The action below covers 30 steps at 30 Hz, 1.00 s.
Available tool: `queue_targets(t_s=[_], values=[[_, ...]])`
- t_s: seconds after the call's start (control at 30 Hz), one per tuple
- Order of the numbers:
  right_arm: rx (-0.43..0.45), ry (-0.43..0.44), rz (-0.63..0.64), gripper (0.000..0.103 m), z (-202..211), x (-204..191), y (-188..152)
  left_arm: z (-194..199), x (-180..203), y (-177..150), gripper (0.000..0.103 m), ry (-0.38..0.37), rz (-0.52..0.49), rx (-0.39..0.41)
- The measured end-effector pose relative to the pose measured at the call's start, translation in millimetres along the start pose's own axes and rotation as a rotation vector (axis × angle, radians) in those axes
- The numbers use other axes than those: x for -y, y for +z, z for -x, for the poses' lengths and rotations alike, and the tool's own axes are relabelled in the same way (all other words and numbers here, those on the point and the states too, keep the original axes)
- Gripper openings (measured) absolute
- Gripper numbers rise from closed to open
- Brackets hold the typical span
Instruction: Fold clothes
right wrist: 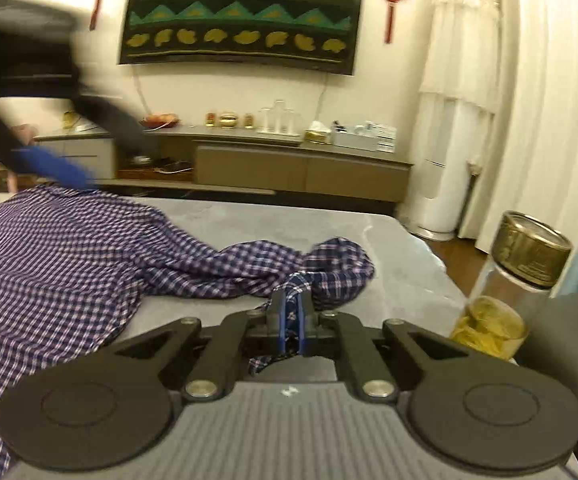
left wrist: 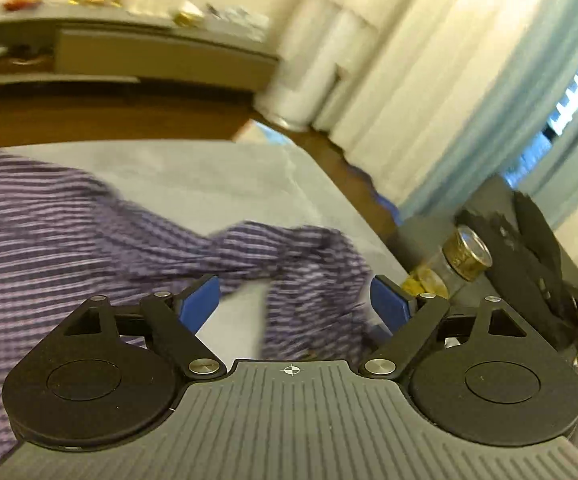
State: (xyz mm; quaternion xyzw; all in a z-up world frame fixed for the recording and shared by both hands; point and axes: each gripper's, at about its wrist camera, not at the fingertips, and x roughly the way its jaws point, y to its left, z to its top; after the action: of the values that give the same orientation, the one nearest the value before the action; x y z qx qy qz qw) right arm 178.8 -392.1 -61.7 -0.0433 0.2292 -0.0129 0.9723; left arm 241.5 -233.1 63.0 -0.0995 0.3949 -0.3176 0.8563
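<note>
Just left of the glass bottle [right wrist: 517, 280], a bunched-up sleeve [right wrist: 249, 268] on the grey table [right wrist: 249, 216]. Part of a purple checked shirt [right wrist: 49, 264], spread out farther left of the bottle, well away from it. Not folded yet, by the look of it.

Right gripper [right wrist: 291, 320] squeezed tight on the very end of the sleeve, close beside the bottle. A bit of cloth poking out behind the blue pads. Left gripper [left wrist: 295, 300] wide apart, holding nothing, pointed at the sleeve with the bottle off to its right. Blurry, so hard to say how near the cloth.

Could knock the bottle over. Tall, thin, close to the table edge, with yellow stuff at the bottom. A quick swing of the sleeve, or a bump from either gripper, would do it.

Could lose the sleeve. Only a small bit pinched, so a hard tug away from the bottle might pull it free.

Could drag the whole shirt into a messy heap by pulling too far. Better to lift the sleeve and carry it slowly away from the bottle, over the flat part.
</note>
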Motion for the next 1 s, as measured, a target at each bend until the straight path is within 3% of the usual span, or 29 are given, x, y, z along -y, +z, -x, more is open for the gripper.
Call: queue_targets(t_s=[0.13, 0.33, 0.43, 0.5, 0.57, 0.73, 0.93, 1.0], values=[[0.035, 0.071, 0.091, 0.005, 20.4, -16.1, 1.4, -48.9, 17.9, 3.5, 0.073, -0.019, -0.110, -0.091], [0.074, 0.165, 0.206, 0.004, 35.7, -35.5, -6.6, -78.6, 24.1, -5.6, 0.071, 0.006, -0.206, -0.171], [0.105, 0.215, 0.252, 0.004, 45.8, -45.5, -9.9, -79.6, 24.6, -10.9, 0.054, 0.069, -0.244, -0.189], [0.119, 0.240, 0.270, 0.004, 53.0, -50.9, -11.9, -80.3, 25.0, -14.5, 0.018, 0.110, -0.269, -0.200], [0.126, 0.254, 0.278, 0.004, 57.2, -54.5, -13.8, -81.0, 25.3, -18.0, 0.002, 0.152, -0.294, -0.212], [0.136, 0.271, 0.279, 0.004, 69.1, -52.4, -20.3, -81.5, 25.8, -26.3, 0.000, 0.249, -0.352, -0.236], [0.144, 0.294, 0.269, 0.005, 82.8, -47.9, -25.9, -68.3, 21.8, -25.8, 0.000, 0.274, -0.362, -0.206], [0.139, 0.293, 0.267, 0.010, 83.3, -48.4, -27.9, -63.8, 19.7, -24.6, 0.000, 0.283, -0.358, -0.199]])
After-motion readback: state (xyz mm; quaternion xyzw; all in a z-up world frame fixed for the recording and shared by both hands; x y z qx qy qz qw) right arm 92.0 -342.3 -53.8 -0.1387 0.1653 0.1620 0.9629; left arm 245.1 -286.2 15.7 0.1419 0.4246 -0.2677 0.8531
